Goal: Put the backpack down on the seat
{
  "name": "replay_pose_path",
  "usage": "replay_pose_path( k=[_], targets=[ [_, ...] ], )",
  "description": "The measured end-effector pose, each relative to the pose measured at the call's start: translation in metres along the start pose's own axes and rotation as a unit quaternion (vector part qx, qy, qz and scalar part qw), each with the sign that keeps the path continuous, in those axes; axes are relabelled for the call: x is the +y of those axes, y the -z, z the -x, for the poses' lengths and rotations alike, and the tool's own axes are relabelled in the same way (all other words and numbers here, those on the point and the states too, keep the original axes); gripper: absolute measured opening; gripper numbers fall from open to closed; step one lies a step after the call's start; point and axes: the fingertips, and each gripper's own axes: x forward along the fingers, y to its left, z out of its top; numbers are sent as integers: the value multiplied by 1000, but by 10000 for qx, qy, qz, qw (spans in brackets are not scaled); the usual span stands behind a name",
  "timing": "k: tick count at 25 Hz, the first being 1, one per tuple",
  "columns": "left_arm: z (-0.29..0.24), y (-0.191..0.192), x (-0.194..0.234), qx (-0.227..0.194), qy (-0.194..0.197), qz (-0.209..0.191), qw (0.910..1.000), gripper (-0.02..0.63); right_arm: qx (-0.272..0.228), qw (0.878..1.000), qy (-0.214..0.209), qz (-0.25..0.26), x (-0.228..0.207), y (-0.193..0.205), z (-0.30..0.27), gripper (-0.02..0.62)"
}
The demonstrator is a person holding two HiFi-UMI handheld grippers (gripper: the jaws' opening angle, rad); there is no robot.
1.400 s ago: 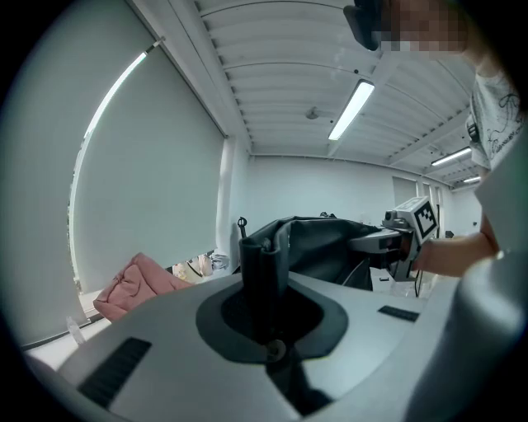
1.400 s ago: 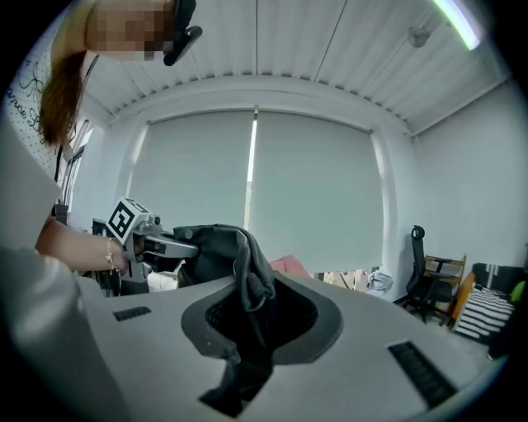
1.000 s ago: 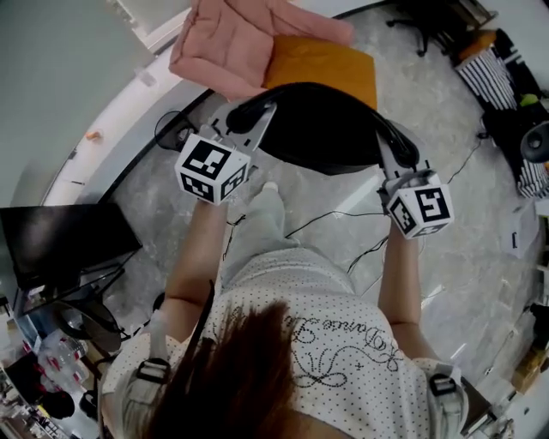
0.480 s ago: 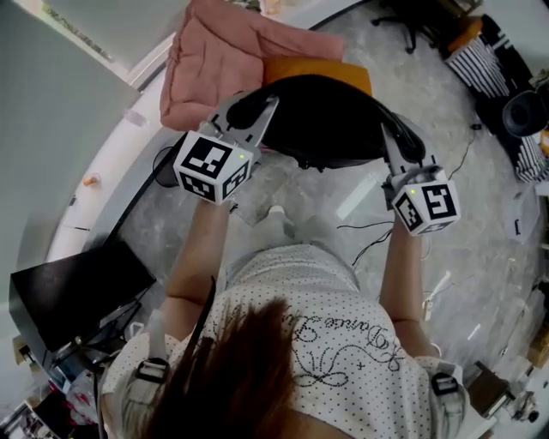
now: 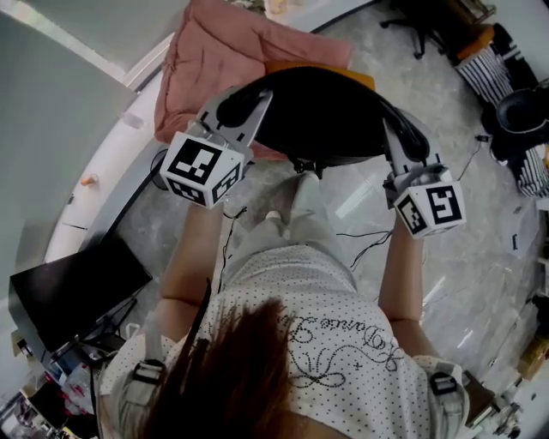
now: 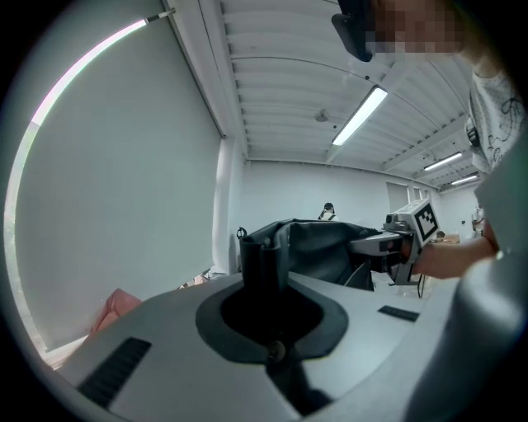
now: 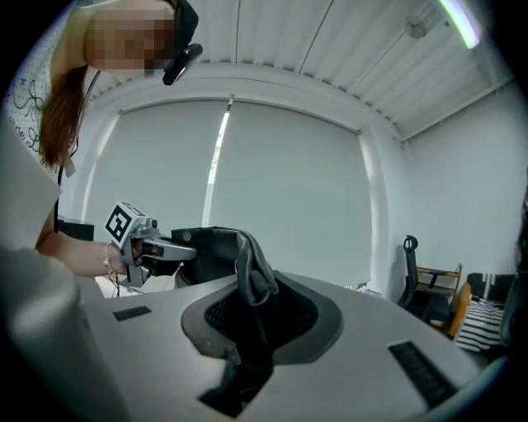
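A black backpack (image 5: 322, 120) hangs in the air between my two grippers, in front of the person's body. My left gripper (image 5: 244, 107) is shut on a dark strap at the pack's left end (image 6: 264, 247). Shut on a fold of black fabric (image 7: 247, 264), my right gripper (image 5: 403, 137) holds the right end. Beyond the pack lies a pink padded seat cushion (image 5: 214, 60), with an orange cushion (image 5: 356, 77) almost hidden behind the pack. Each gripper view shows the other gripper across the pack: the right gripper (image 6: 400, 243), the left gripper (image 7: 153, 247).
A dark monitor (image 5: 77, 283) stands at the lower left beside a curved white ledge (image 5: 103, 197). Cables (image 5: 360, 236) run over the grey floor below the pack. An office chair (image 5: 412, 26) and striped fabric (image 5: 489, 69) sit at the upper right.
The backpack has moved away from the person and now covers most of the orange cushion. Both grippers went with it and keep their hold.
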Motion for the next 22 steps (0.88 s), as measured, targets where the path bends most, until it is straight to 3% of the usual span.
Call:
replay_pose_path(
  k=[13, 22],
  targets=[
    [-128, -18, 61, 10, -778, 73, 9969, 8, -85, 9970, -765, -70, -130, -8, -98, 60],
    [-162, -23, 87, 117, -1116, 67, 9937, 8, -153, 9945, -1040, -17, -169, -11, -142, 61]
  ],
)
